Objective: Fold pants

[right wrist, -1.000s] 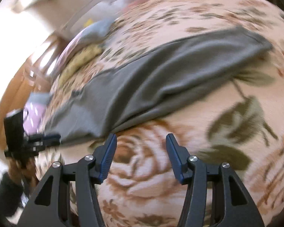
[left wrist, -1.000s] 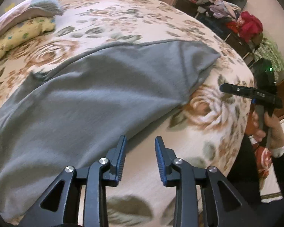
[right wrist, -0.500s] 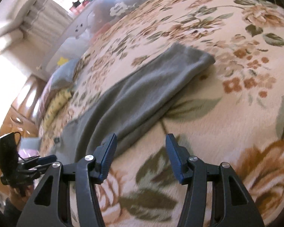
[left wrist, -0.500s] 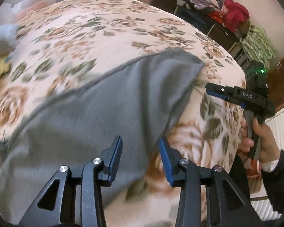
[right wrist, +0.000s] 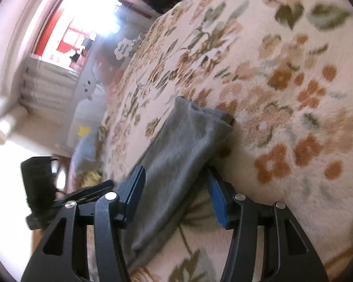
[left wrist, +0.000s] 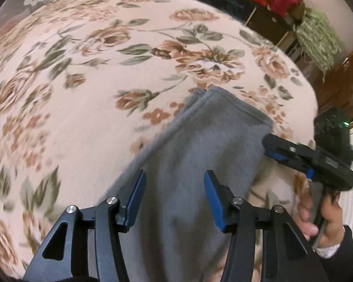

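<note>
Gray pants (left wrist: 200, 164) lie flat on the floral blanket (left wrist: 82, 94), hem at the far end, with the left gripper (left wrist: 173, 199) and right gripper (right wrist: 174, 195) both spread apart over the leg, gripping nothing.

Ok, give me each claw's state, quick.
Left claw: open, holding nothing, over the grey pants.
Right claw: open, holding nothing, straddling the pants' leg end.

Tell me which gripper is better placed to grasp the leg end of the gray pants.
Probably the right gripper: its open jaws already straddle the gray pants near the cuff, at the fabric's edge. The left gripper is also open above the cloth, but over the flat middle, where there is less edge to pinch.
</note>
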Motion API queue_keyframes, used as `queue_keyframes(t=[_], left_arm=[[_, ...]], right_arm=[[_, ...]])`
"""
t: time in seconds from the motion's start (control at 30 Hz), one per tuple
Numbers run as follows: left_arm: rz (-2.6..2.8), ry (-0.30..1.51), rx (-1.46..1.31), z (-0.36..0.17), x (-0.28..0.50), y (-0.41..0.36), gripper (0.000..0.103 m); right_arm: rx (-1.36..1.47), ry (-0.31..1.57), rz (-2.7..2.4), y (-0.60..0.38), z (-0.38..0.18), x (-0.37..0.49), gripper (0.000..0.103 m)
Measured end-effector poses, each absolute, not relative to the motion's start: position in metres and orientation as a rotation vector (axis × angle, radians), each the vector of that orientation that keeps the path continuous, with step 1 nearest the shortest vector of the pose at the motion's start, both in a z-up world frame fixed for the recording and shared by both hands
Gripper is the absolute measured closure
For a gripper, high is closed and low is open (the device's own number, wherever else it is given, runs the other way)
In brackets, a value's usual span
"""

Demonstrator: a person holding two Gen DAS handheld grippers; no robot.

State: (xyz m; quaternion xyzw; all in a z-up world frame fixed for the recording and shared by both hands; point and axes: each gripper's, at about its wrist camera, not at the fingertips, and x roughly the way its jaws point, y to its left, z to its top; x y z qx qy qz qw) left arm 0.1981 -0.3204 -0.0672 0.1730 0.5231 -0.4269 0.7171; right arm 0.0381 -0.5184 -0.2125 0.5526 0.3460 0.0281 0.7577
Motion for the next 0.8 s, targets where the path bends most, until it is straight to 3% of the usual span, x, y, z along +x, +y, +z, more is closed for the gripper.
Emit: queue_keyframes(t=[0.53, 0.57, 0.6, 0.63, 0.67, 0.7, 0.8], left_arm=[[-0.903, 1.202, 0.539, -0.111, 0.219, -0.397, 0.049], [-0.901, 1.202, 0.549, -0.113, 0.218, -0.400, 0.052], [-0.913, 1.200, 0.549, -0.113, 0.216, -0.402, 0.069], [-0.946, 1.201, 0.542, -0.112, 0.212, -0.403, 0.078], [-0.944, 1.183, 0.555, -0.110, 0.208, -0.405, 0.085], [-0.946, 1.168, 0.568, -0.108, 0.205, -0.404, 0.092], [-0.974, 1.132, 0.548, -0.098, 0.201, -0.394, 0.095]], right_arm=[[1.323, 0.651, 0.066, -0.533, -0.230, 0.034, 0.053], [1.311, 0.660, 0.068, -0.531, -0.231, 0.036, 0.059], [1.300, 0.668, 0.075, -0.531, -0.232, 0.037, 0.077], [1.302, 0.676, 0.084, -0.531, -0.234, 0.040, 0.091], [1.328, 0.679, 0.095, -0.531, -0.239, 0.041, 0.097], [1.337, 0.664, 0.101, -0.532, -0.238, 0.038, 0.097], [1.316, 0.604, 0.162, -0.528, -0.221, 0.032, 0.097]])
